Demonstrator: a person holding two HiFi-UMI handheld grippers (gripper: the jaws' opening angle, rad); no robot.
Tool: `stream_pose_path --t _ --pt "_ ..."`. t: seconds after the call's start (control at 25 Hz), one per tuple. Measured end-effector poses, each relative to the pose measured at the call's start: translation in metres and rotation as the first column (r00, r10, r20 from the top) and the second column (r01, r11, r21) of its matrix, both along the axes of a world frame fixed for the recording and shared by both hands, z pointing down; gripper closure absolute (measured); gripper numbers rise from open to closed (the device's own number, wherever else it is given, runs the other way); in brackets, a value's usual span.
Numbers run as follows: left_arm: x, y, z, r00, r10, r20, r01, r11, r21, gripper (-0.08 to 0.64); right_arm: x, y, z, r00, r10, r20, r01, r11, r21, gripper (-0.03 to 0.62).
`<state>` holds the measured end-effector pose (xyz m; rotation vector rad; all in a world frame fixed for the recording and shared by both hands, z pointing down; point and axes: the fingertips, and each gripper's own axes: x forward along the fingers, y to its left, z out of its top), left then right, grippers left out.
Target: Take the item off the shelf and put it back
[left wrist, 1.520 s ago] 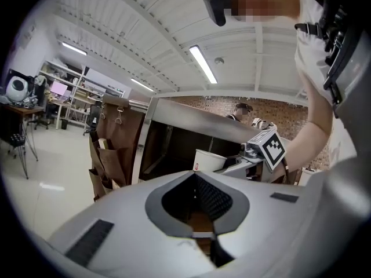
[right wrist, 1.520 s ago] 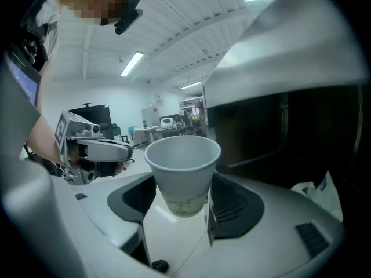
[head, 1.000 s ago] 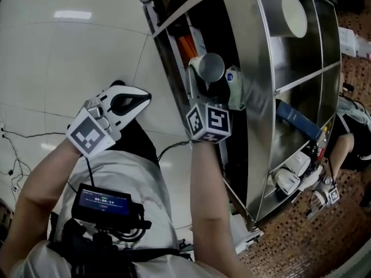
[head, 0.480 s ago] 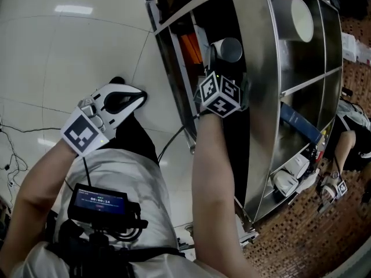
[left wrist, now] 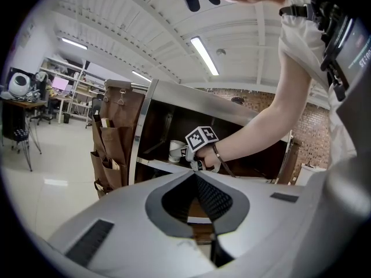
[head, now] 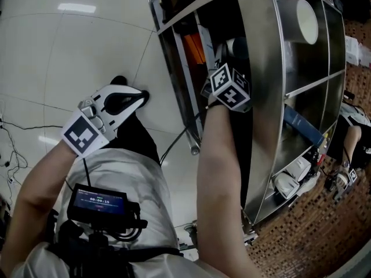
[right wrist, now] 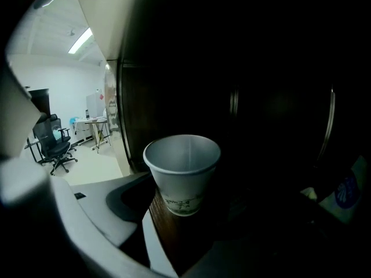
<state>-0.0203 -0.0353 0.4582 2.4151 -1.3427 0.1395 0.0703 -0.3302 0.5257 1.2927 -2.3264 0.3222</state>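
Observation:
A white paper cup [right wrist: 182, 172] stands upright on the brown shelf board, between the jaws of my right gripper [right wrist: 185, 204]. The jaws are opening; the left pad [right wrist: 136, 198] still lies against the cup's lower wall, and the other jaw is lost in the dark. In the head view the right gripper [head: 230, 59] reaches into the metal shelf unit [head: 261, 68], with the cup [head: 235, 45] just beyond its marker cube. My left gripper [head: 142, 97] hangs over the floor, left of the shelf, shut and holding nothing.
A large white cup [head: 301, 21] lies in an upper compartment and a blue book [head: 301, 126] in a lower one. Orange items [head: 203, 48] sit at the shelf's left end. A blue-and-white pack [right wrist: 345, 193] rests right of the cup. Another person [head: 351, 138] is beyond the shelf.
My right gripper has carried the cup from the shelf's front edge deeper into the compartment. The left gripper has hardly moved.

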Motion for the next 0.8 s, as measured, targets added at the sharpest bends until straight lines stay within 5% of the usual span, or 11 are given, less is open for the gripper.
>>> stream_pose_path --t 0.24,0.44,0.8 --pt "0.000 0.002 0.001 1.000 0.000 0.000 0.000 1.000 -0.010 0.558 -0.001 -0.002 -0.002 1.000 0.010 0.012 -0.010 1.000 0.019 0.273" --pt "-0.001 -0.002 0.001 1.000 0.006 0.001 -0.006 1.000 -0.004 0.558 0.001 -0.002 -0.004 1.000 0.007 -0.019 -0.006 0.999 0.052 0.178" --pt "0.006 -0.005 0.000 1.000 0.018 -0.017 -0.018 1.000 -0.005 0.558 0.011 0.005 -0.001 0.999 0.041 -0.023 -0.040 0.999 0.028 0.167"
